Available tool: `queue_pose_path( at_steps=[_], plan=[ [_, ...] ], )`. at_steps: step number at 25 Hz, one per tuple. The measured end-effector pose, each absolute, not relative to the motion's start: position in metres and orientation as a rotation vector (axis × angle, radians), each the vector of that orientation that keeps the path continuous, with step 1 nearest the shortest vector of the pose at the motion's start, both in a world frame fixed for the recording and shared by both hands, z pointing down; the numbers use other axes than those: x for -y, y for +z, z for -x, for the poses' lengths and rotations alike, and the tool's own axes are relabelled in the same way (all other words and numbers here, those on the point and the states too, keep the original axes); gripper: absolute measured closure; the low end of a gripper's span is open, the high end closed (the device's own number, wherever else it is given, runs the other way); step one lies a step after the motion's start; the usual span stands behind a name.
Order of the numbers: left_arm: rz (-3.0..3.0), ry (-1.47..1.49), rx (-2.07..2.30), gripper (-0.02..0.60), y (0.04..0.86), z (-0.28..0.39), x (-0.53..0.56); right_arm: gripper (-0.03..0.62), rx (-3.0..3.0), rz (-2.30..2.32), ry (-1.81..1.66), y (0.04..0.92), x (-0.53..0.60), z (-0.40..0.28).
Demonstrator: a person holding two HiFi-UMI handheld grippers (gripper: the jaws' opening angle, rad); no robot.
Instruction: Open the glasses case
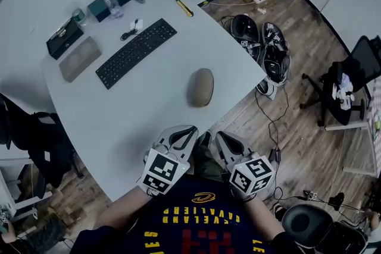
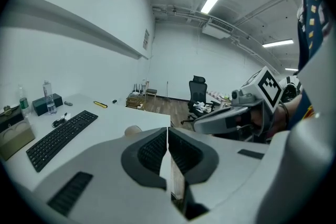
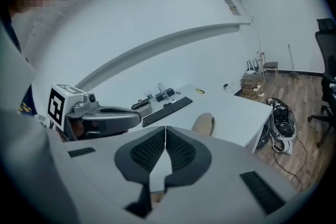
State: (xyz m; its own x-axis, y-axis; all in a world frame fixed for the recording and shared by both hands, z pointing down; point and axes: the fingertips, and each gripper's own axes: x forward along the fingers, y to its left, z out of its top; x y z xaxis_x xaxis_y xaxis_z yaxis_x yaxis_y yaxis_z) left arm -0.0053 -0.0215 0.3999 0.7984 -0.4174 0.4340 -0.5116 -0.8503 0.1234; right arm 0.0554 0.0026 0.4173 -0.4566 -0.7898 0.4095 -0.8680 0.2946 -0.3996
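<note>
The glasses case is a tan oval shell, lying closed on the white table near its right edge. It also shows beyond the jaws as a tan hump, the case in the left gripper view and the case in the right gripper view. My left gripper hovers over the table's near edge, short of the case, jaws shut with nothing between them. My right gripper is beside it, just off the table's corner, also shut and empty. Each gripper sees the other alongside.
A black keyboard lies behind the case, with a tan box, a black box and a water bottle at the far left. A yellow tool sits at the far edge. Helmets and cables lie on the floor to the right.
</note>
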Motion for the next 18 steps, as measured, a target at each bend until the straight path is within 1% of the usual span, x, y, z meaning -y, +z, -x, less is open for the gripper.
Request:
queue_pose_path(
  at_steps=[8, 12, 18],
  plan=[
    [-2.724, 0.660, 0.779, 0.566, 0.420, -0.035, 0.078, 0.576, 2.404, -1.538, 1.002, 0.442, 0.064, -0.092],
    [-2.706, 0.756, 0.815, 0.565, 0.440, -0.053, 0.101, 0.574, 2.381, -1.535, 1.043, 0.457, 0.097, -0.112],
    [-2.586, 0.898, 0.790, 0.501, 0.484, -0.071, 0.122, 0.574, 2.331, -1.431, 1.150, 0.495, 0.132, -0.125]
  ],
)
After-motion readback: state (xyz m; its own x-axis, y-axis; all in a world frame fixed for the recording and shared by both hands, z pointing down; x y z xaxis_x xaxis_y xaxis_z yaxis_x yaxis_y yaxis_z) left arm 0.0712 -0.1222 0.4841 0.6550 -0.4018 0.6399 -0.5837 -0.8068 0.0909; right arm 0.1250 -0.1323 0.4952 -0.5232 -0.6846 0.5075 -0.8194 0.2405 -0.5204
